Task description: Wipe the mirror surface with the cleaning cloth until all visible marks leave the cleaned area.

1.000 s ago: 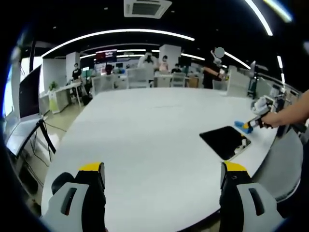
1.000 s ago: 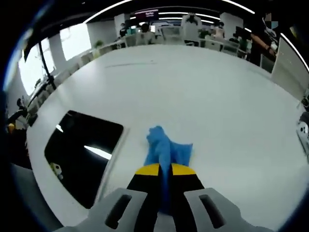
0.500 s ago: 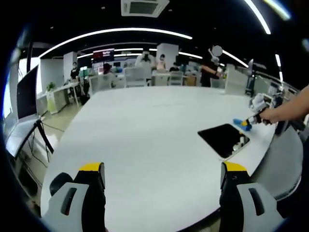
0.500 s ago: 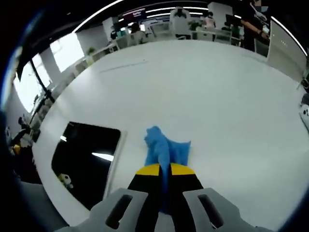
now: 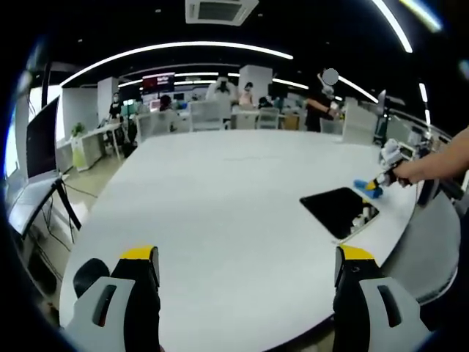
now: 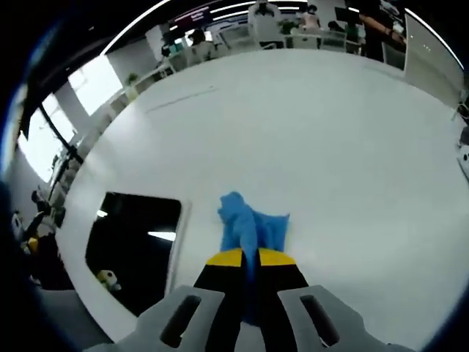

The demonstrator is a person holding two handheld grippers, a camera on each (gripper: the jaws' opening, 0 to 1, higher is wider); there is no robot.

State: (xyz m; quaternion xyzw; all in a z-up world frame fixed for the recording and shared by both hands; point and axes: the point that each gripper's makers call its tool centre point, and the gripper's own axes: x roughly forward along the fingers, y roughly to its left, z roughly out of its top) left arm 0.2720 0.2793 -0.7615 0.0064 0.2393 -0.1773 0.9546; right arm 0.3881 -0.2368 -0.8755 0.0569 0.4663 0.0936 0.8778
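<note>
Cloth: blue cleaning cloth (image 6: 251, 229) pinched in right gripper (image 6: 242, 258), over white table (image 6: 330, 147)
Mirror: dark mirror (image 6: 138, 246) just left of cloth
Left gripper (image 5: 245, 262): jaws apart, holding nothing

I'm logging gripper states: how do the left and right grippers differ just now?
The left gripper has its fingers wide apart and holds nothing; the right gripper is shut on the blue cloth. The left hangs back at the table edge; the right sits beside the mirror. Both have yellow-tipped fingers.
</note>
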